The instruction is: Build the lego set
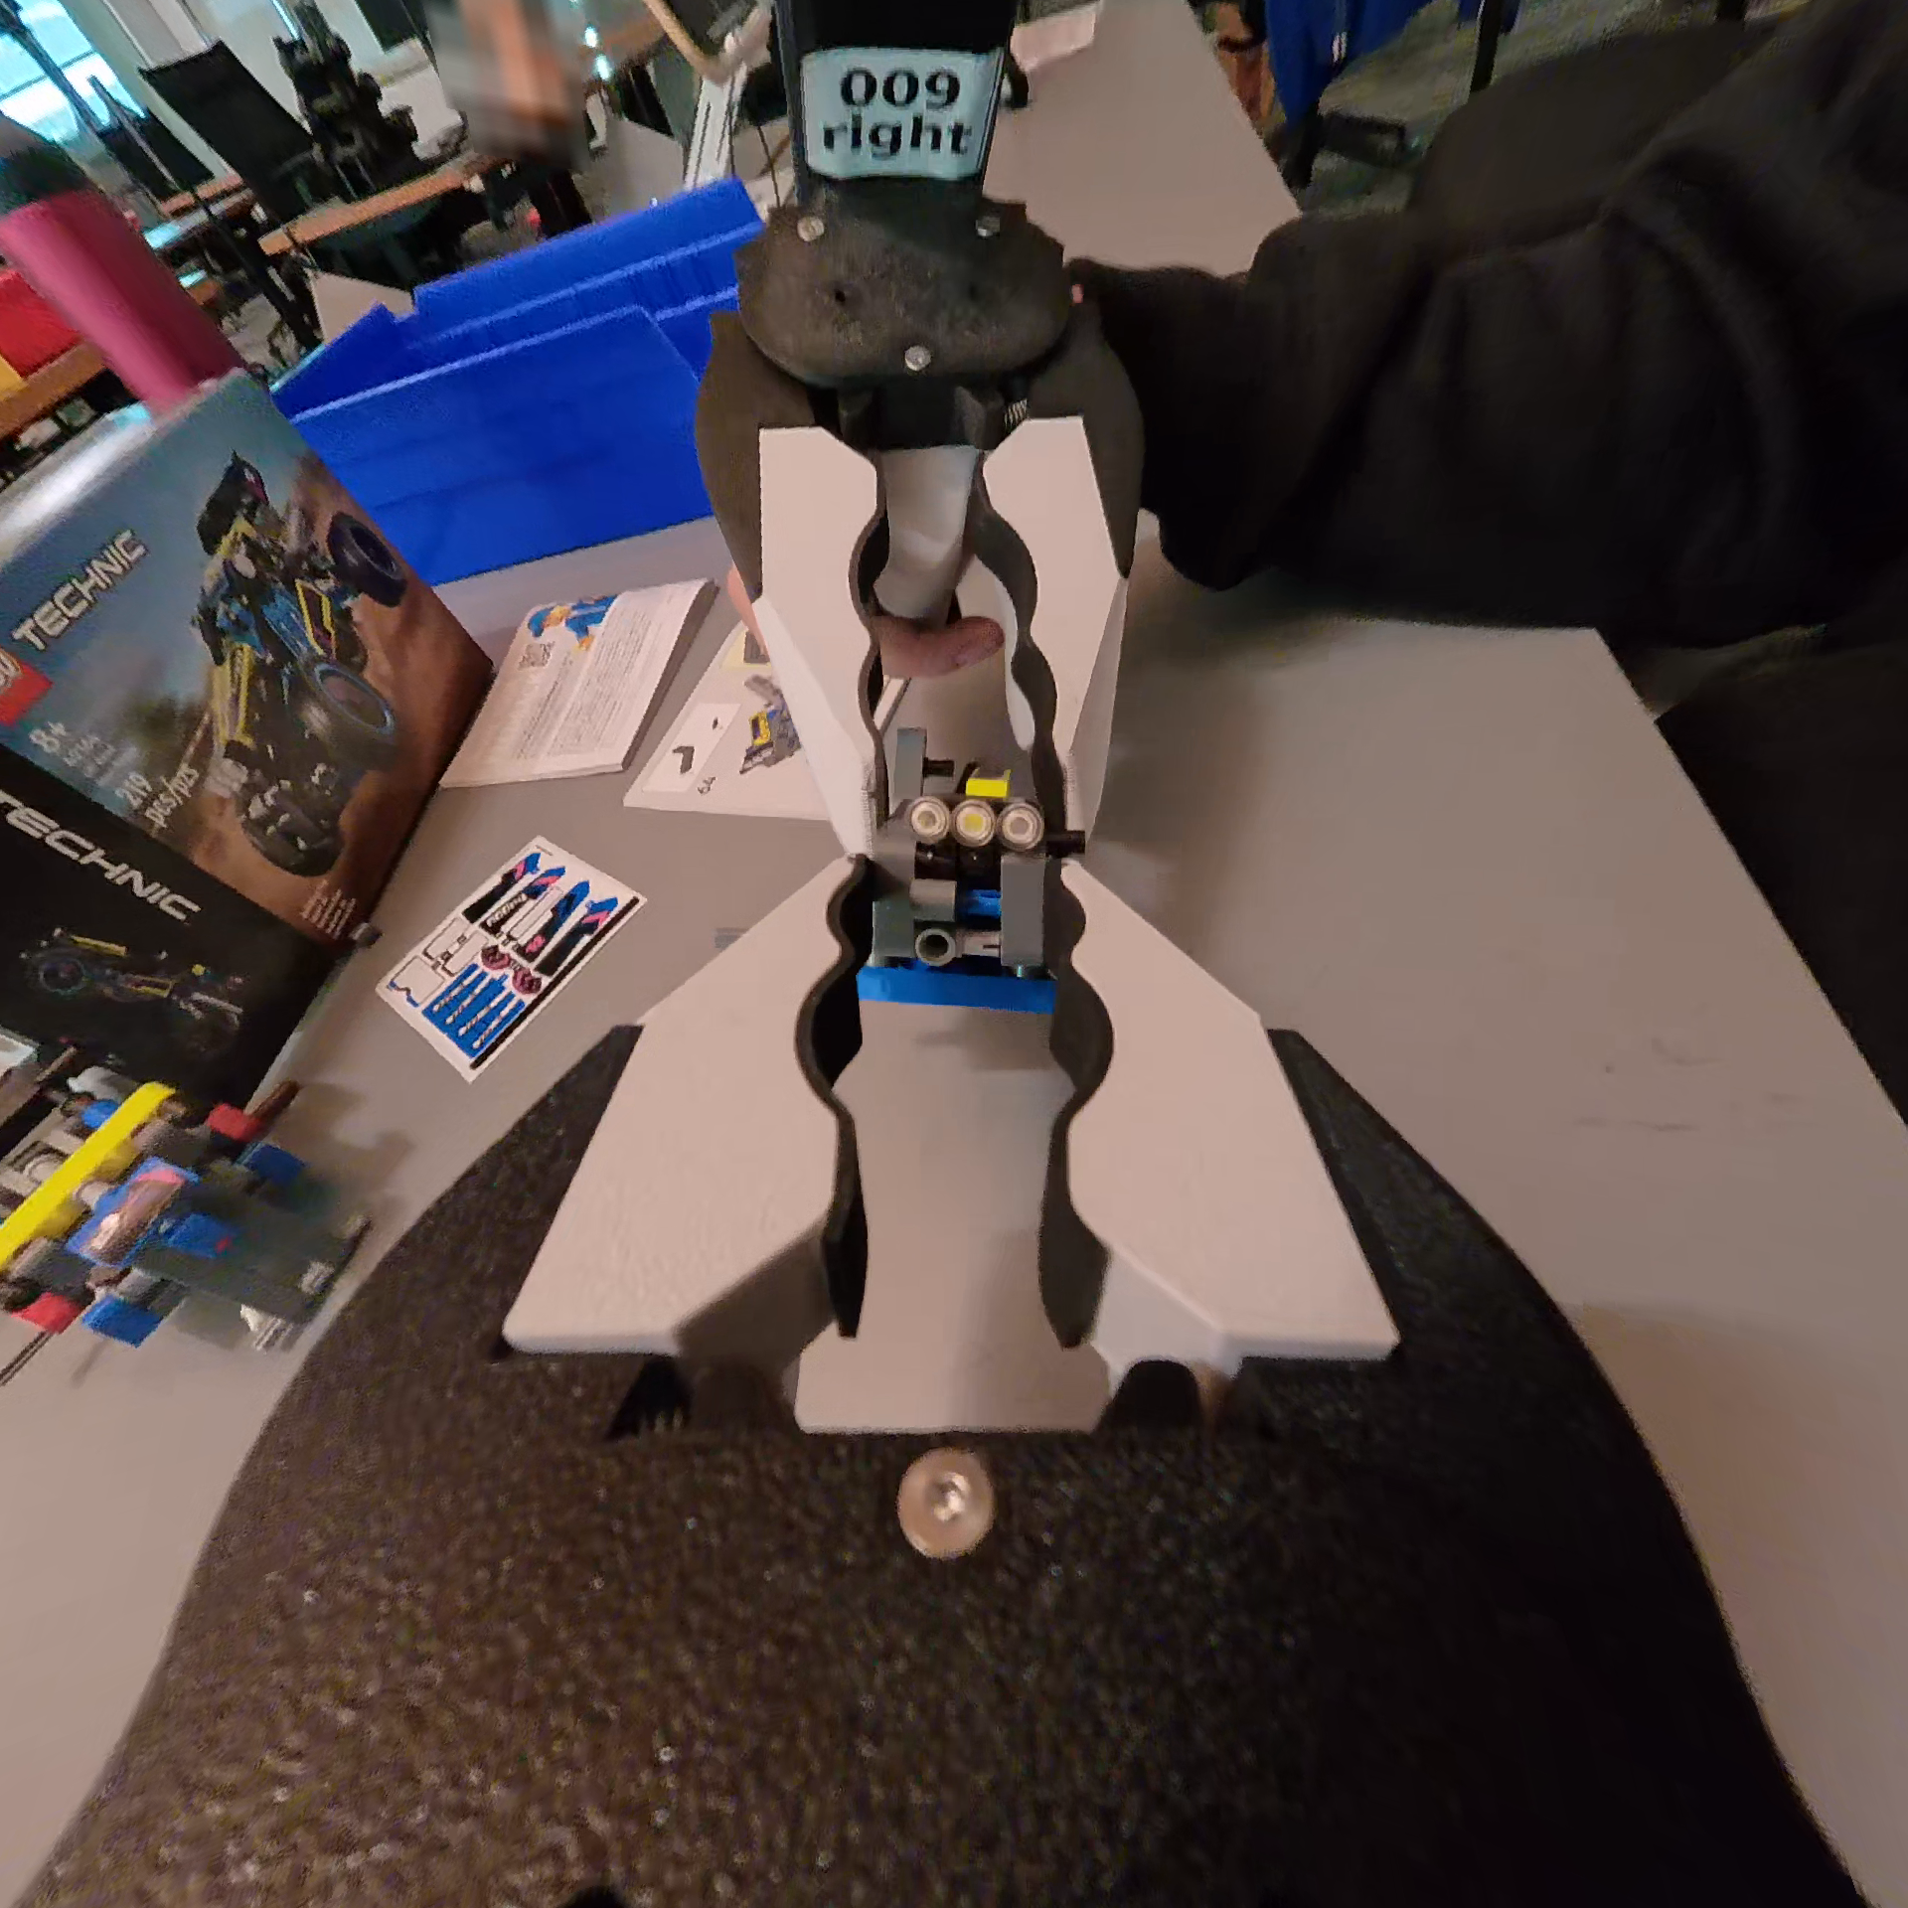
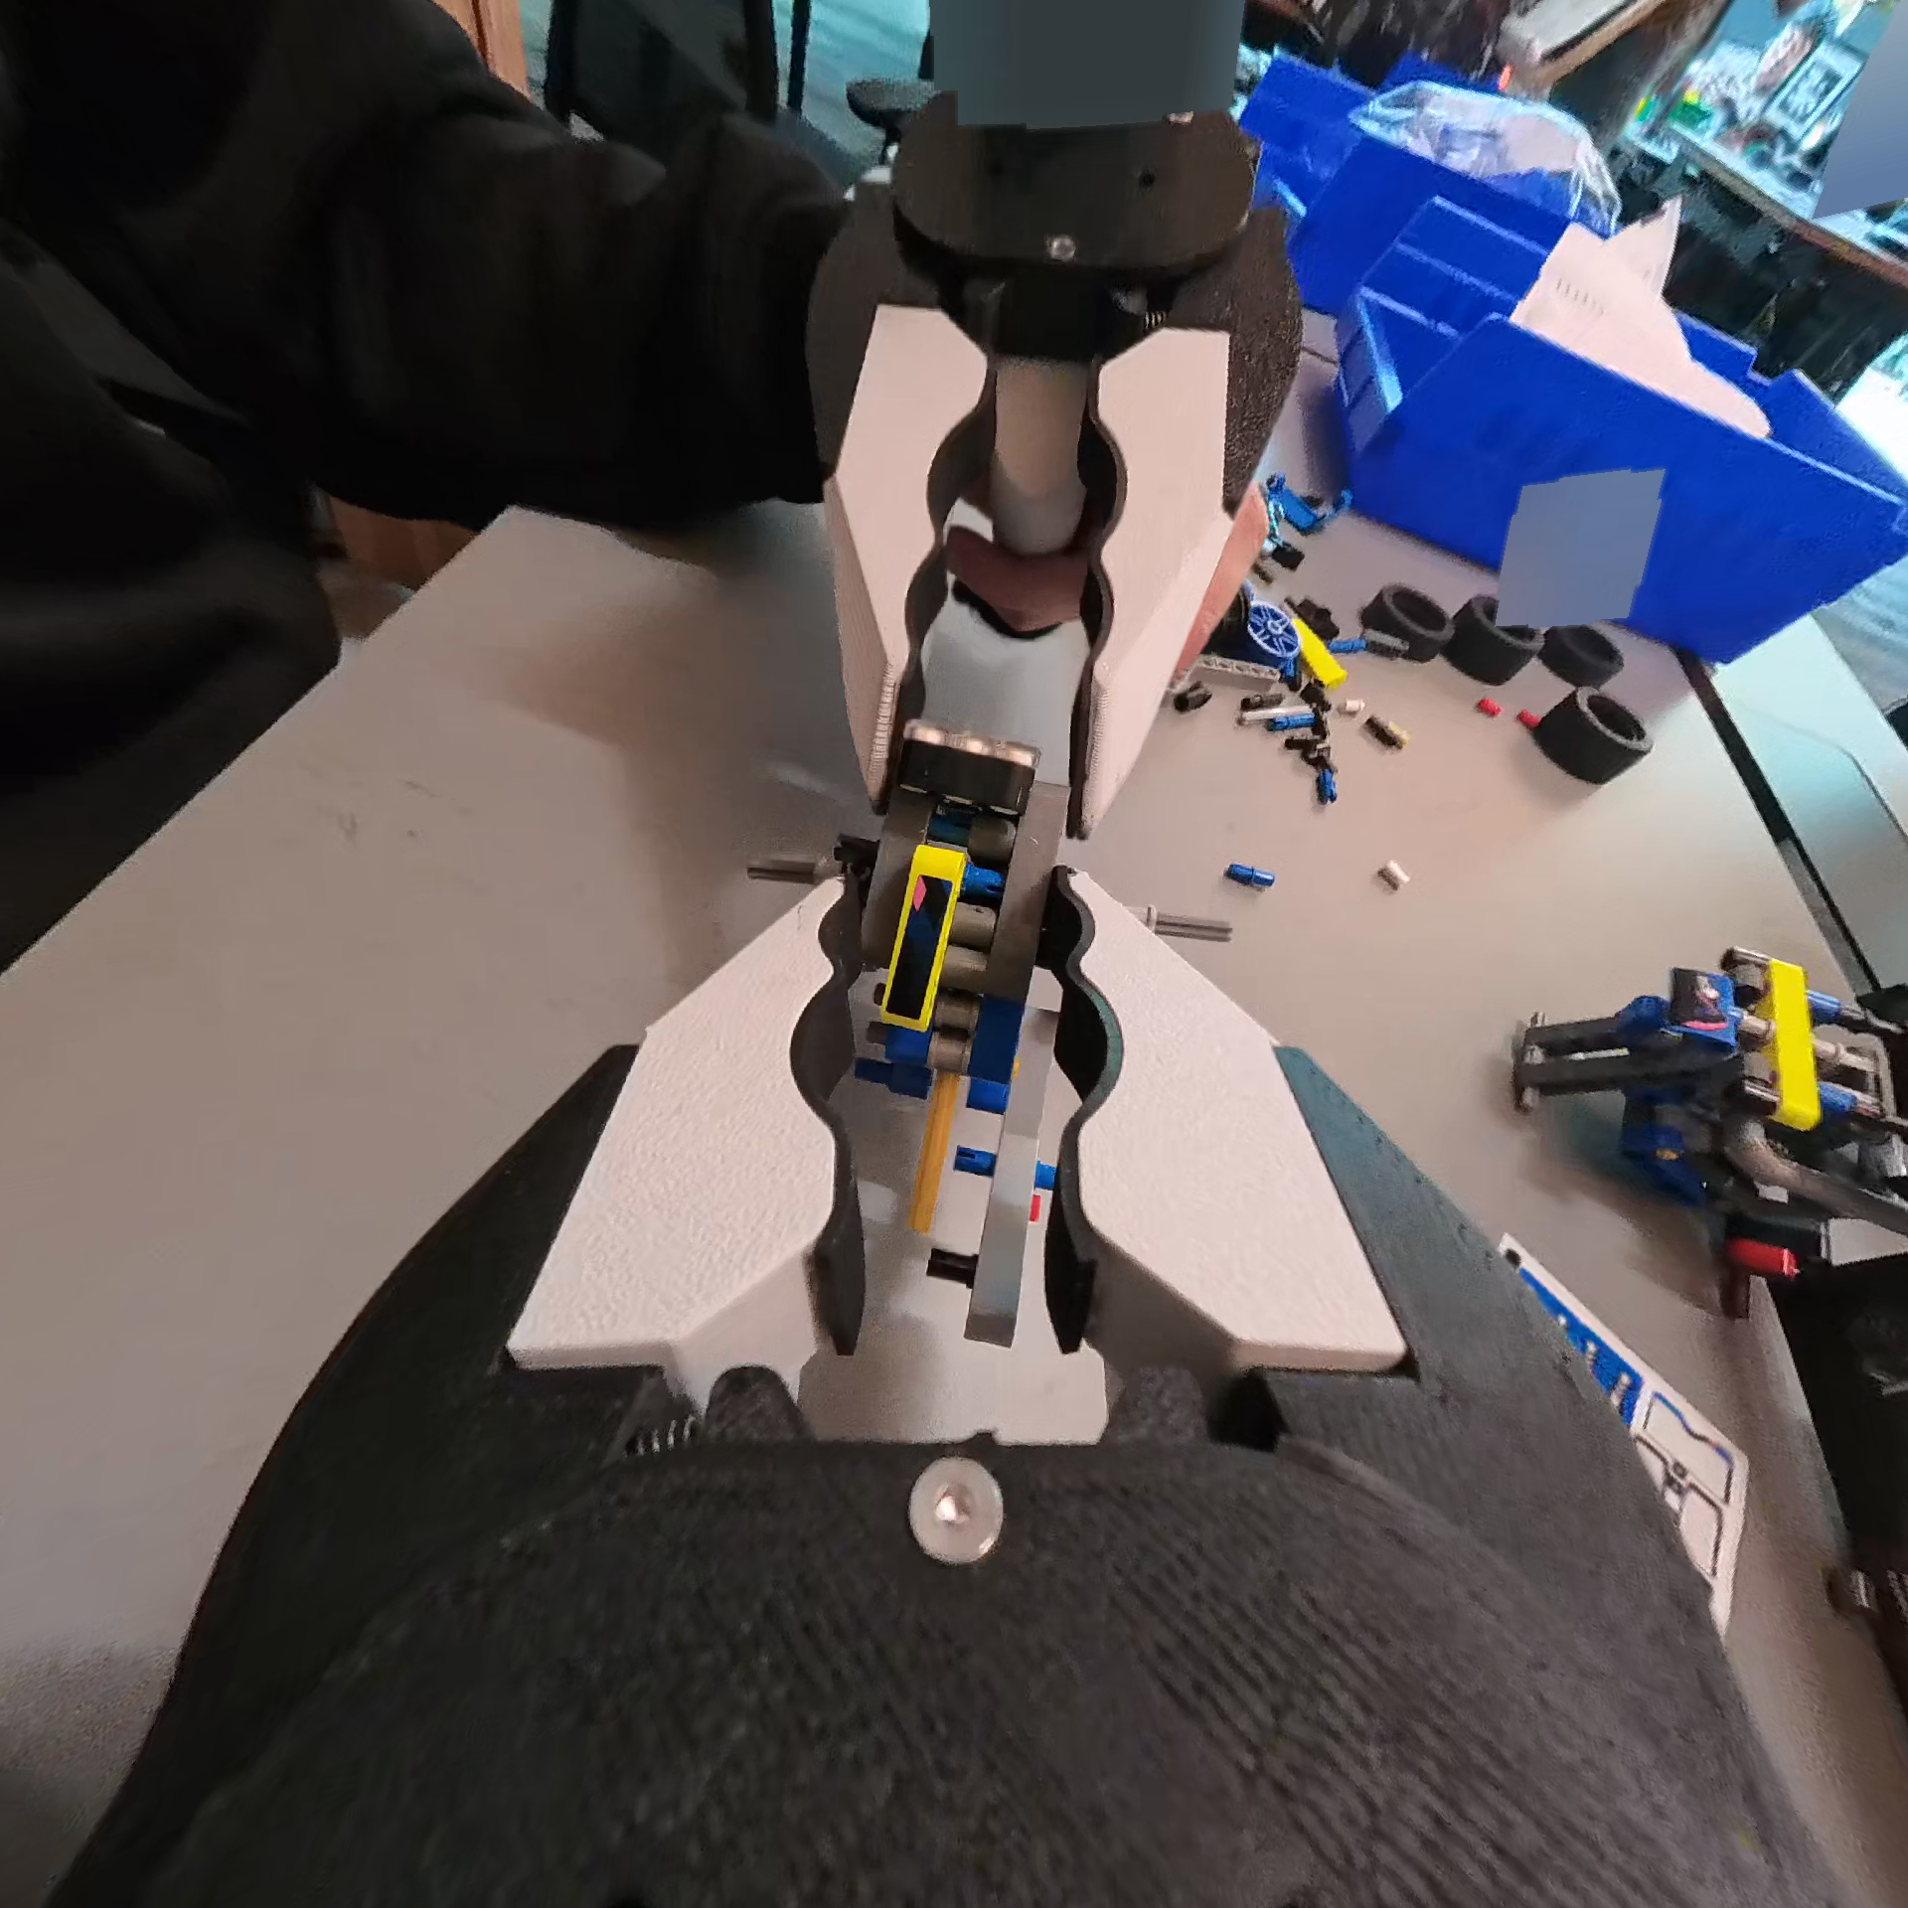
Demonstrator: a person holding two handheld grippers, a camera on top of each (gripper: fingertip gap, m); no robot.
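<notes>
Grey, blue and yellow bricks make up the small model piece (image 1: 965, 878) that both tools grip from opposite ends, above the pale table (image 1: 1445, 878). The left tool (image 1: 955, 929) is closed part-way, its black wavy fingers (image 1: 836, 991) pressed on the grey side beams at the end with three round silver studs and a blue plate beneath. The right tool (image 2: 955, 929) faces it, tips almost meeting the left one's, closed to about the same width on the other end, where a yellow-framed tile with a dark sticker lies on top; thin grey axles stick out on both sides. A black sleeve (image 1: 1497, 341) reaches in behind each tool.

Left of the left tool lie a sticker sheet (image 1: 511, 955), an open instruction booklet (image 1: 589, 687) and a loose page, then the set's box (image 1: 222, 661) standing near the table edge, with a second, larger brick assembly (image 1: 155, 1229) in front of it. Blue bins (image 1: 516, 413) stand farther back. To the right tool's right sit scattered small parts (image 2: 1311, 712), four black tyres (image 2: 1590, 733) and more blue bins (image 2: 1600, 465).
</notes>
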